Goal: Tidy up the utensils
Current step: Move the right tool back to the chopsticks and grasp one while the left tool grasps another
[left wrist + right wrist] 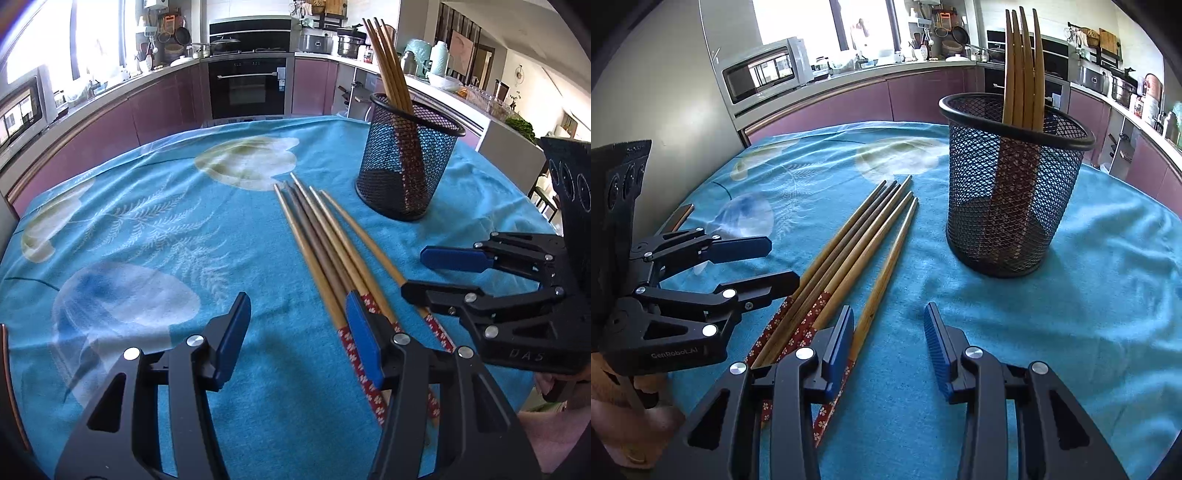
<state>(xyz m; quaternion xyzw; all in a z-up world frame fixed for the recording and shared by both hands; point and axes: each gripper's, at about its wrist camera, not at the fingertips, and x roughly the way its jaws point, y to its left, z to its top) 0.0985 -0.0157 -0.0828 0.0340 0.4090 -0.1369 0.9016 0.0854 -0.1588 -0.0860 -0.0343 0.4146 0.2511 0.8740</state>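
Observation:
Several wooden chopsticks with red flowered ends lie side by side on the blue cloth; they also show in the right wrist view. A black mesh cup stands upright behind them with several chopsticks in it; it is also in the right wrist view. My left gripper is open and empty, its right finger over the chopsticks' red ends. My right gripper is open and empty just right of the chopsticks, and shows in the left wrist view.
The table is covered by a blue cloth with pale flower prints. A slim dark object lies at the table's left edge. Kitchen counters, an oven and a microwave stand beyond the table.

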